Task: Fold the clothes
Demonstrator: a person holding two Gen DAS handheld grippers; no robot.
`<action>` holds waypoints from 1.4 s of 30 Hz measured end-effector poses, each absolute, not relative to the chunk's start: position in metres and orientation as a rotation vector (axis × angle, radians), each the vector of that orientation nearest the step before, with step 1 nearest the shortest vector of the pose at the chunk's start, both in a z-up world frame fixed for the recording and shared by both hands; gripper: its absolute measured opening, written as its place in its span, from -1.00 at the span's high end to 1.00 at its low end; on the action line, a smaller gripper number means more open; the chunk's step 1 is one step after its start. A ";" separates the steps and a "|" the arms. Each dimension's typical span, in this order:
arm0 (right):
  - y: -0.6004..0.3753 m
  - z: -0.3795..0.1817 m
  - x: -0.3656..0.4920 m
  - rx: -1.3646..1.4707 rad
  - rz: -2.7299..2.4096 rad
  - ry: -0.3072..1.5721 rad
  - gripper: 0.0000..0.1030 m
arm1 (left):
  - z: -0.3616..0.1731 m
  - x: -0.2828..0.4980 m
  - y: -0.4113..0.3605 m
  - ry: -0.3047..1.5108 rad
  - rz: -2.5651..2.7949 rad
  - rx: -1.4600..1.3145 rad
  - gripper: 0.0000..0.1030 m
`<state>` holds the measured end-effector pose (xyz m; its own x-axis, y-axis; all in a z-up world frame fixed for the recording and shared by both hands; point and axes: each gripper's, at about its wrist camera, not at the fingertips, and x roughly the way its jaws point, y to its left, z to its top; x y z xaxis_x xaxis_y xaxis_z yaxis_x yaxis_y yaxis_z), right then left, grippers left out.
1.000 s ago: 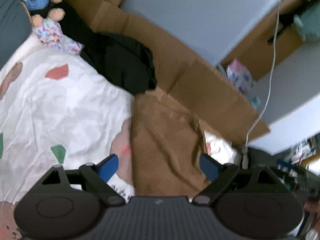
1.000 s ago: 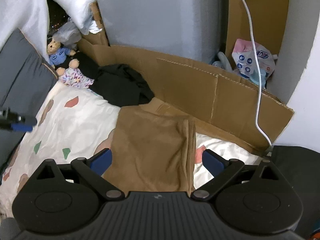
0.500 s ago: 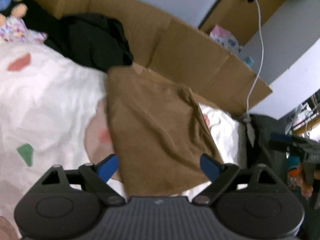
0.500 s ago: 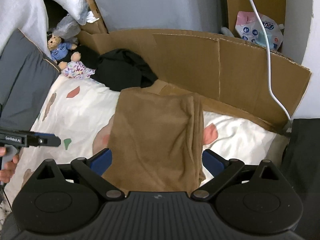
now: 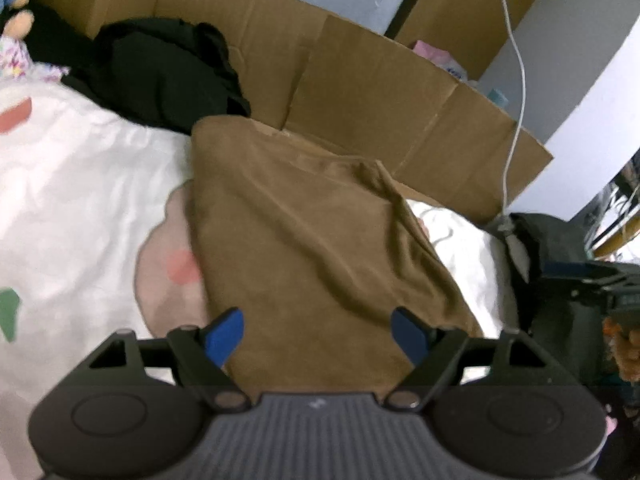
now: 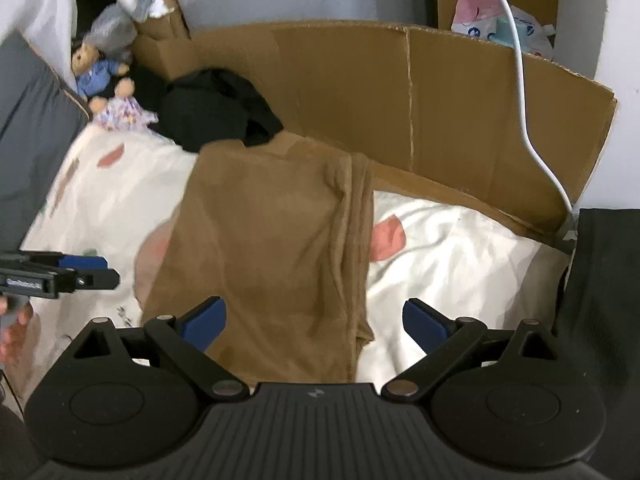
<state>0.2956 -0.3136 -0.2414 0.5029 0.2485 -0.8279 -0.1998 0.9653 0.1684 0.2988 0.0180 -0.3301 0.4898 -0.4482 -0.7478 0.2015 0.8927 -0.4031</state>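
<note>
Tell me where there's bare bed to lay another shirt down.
Bare sheet lies right of the brown garment, up to the cardboard. Another patch lies left of it. The far corner is crowded by black clothes and stuffed toys.

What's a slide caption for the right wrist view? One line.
Right tool, closing but clear of cloth, above a brown garment on a white sheet.

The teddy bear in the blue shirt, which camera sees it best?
The right wrist view. There the teddy bear shows sharp and whole, face and blue shirt, lying at the far left corner beside the black clothes. The left wrist view catches only a blurred scrap of it at its top left edge.
</note>
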 end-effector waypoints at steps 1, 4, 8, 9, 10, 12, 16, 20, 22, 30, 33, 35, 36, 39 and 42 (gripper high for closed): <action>-0.314 -0.245 0.296 0.054 0.260 1.024 -0.70 | -0.334 0.301 0.020 1.004 -0.402 -0.283 -0.60; -0.314 -0.256 0.298 0.045 0.228 1.065 -0.46 | -0.344 0.308 0.027 1.043 -0.387 -0.288 -0.59; -0.317 -0.269 0.298 0.060 0.216 1.096 -0.42 | -0.349 0.313 0.033 1.048 -0.365 -0.327 -0.59; -0.319 -0.274 0.298 0.072 0.215 1.110 -0.42 | -0.349 0.314 0.032 1.058 -0.378 -0.333 -0.59; -0.319 -0.278 0.298 0.074 0.216 1.120 -0.42 | -0.349 0.314 0.030 1.069 -0.394 -0.335 -0.59; -0.318 -0.286 0.299 0.072 0.219 1.138 -0.42 | -0.350 0.316 0.028 1.089 -0.403 -0.328 -0.59; -0.319 -0.293 0.304 0.096 0.224 1.139 -0.42 | -0.357 0.316 0.035 1.101 -0.346 -0.385 -0.59; -0.317 -0.292 0.309 0.174 0.224 1.136 -0.42 | -0.369 0.312 0.031 1.096 -0.334 -0.334 -0.38; -0.314 -0.290 0.310 0.187 0.236 1.118 -0.42 | -0.379 0.313 0.020 1.125 -0.347 -0.239 -0.05; -0.316 -0.309 0.326 0.198 0.234 1.105 -0.20 | -0.395 0.316 0.020 1.135 -0.369 -0.227 -0.08; -0.318 -0.319 0.330 0.188 0.234 1.114 -0.20 | -0.404 0.315 0.029 1.154 -0.376 -0.264 -0.11; -0.318 -0.325 0.331 0.187 0.239 1.119 -0.20 | -0.406 0.315 0.031 1.155 -0.386 -0.277 -0.12; -0.319 -0.329 0.332 0.184 0.245 1.121 -0.19 | -0.406 0.314 0.032 1.154 -0.389 -0.278 -0.12; -0.318 -0.337 0.335 0.164 0.252 1.137 0.43 | -0.405 0.311 0.032 1.153 -0.401 -0.259 -0.12; -0.324 -0.340 0.336 0.179 0.226 1.142 0.61 | -0.405 0.308 0.029 1.148 -0.415 -0.218 -0.12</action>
